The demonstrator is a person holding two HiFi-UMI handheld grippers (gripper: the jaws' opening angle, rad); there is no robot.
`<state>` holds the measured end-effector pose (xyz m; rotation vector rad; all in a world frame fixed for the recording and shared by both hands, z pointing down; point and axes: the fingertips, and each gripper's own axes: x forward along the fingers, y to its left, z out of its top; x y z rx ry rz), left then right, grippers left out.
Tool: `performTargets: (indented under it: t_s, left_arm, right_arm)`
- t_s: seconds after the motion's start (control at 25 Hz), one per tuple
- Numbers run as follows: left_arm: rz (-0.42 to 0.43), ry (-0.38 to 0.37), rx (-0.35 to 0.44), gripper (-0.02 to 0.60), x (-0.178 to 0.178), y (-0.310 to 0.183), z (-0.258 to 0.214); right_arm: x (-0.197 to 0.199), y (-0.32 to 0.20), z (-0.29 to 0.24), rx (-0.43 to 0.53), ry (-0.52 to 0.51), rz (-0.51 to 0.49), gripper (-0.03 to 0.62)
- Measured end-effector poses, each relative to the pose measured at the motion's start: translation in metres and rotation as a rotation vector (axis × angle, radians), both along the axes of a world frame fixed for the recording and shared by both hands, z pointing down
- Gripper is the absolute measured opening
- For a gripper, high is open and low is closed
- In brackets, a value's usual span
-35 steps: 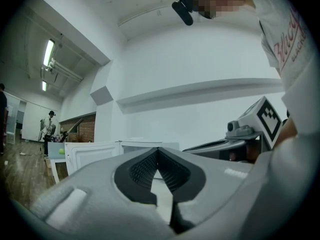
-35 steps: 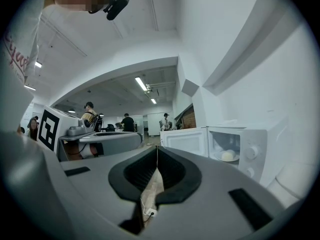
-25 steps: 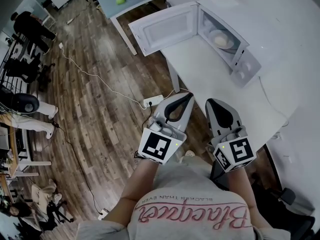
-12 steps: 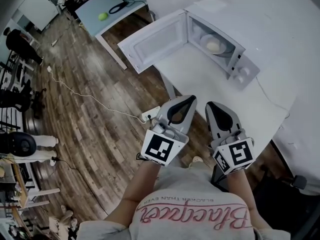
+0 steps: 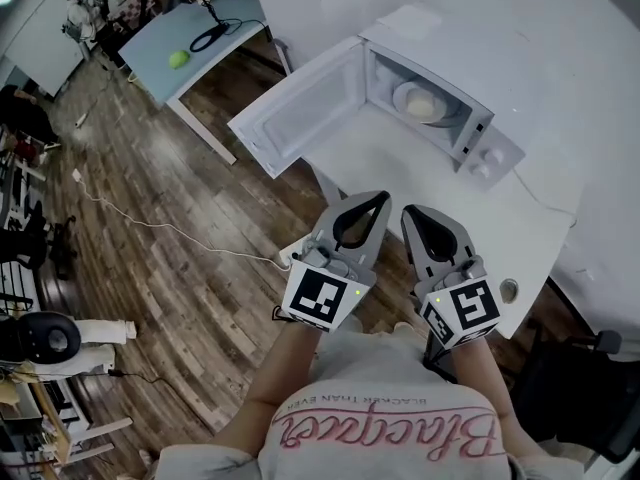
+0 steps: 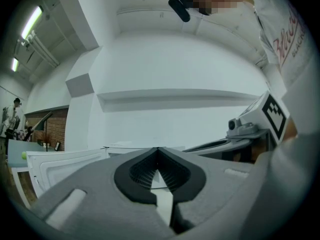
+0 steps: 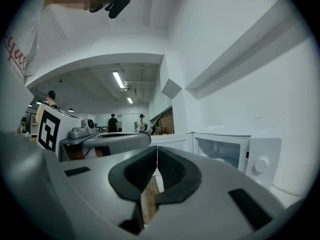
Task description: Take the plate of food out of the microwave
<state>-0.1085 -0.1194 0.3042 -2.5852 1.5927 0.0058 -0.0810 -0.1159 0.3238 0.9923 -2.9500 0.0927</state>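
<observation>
- Fingers of the left gripper (image 6: 158,150) pressed together, nothing between.
- Fingers of the right gripper (image 7: 157,149) likewise closed and empty.
- Both side by side, pointing level toward the white table (image 5: 400,168), well apart from the microwave (image 5: 490,148).
- Plate (image 5: 402,98) inside the microwave cavity, 1 pale lump of food (image 5: 426,106) on it.
- Microwave door (image 5: 300,108) swung wide open to the left, out past the table edge.
- Below, wooden floor (image 5: 180,268) with a power strip (image 5: 297,252) near the table leg.
- Farther off, 1 green ball (image 5: 179,59) on a pale blue table (image 5: 235,13).
</observation>
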Motion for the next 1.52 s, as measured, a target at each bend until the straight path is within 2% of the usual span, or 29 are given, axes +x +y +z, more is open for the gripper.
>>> performTargets:
  t_s: [0.36, 0.76, 0.96, 1.12, 1.52]
  left_arm:
    - [0.075, 0.007, 0.007, 0.005, -0.036, -0.027, -0.003]
    - [0.196, -0.028, 0.006, 0.005, -0.054, -0.049, 0.003]
    - [0.237, -0.090, 0.006, 0.005, -0.054, -0.060, 0.010]
    - [0.277, -0.068, -0.007, 0.005, -0.052, -0.068, 0.007]
    - [0.318, -0.083, -0.039, 0.005, -0.040, -0.082, 0.017]
  right_arm:
    - [-0.034, -0.024, -0.006, 0.013, 0.028, 0.085, 0.012]
    - [-0.053, -0.040, -0.003, 0.007, 0.036, 0.219, 0.012]
    - [-0.054, -0.049, -0.002, -0.005, 0.032, 0.292, 0.012]
    - [-0.051, -0.054, -0.005, -0.003, 0.038, 0.333, 0.012]
    - [-0.036, -0.068, -0.002, -0.023, 0.023, 0.385, 0.012]
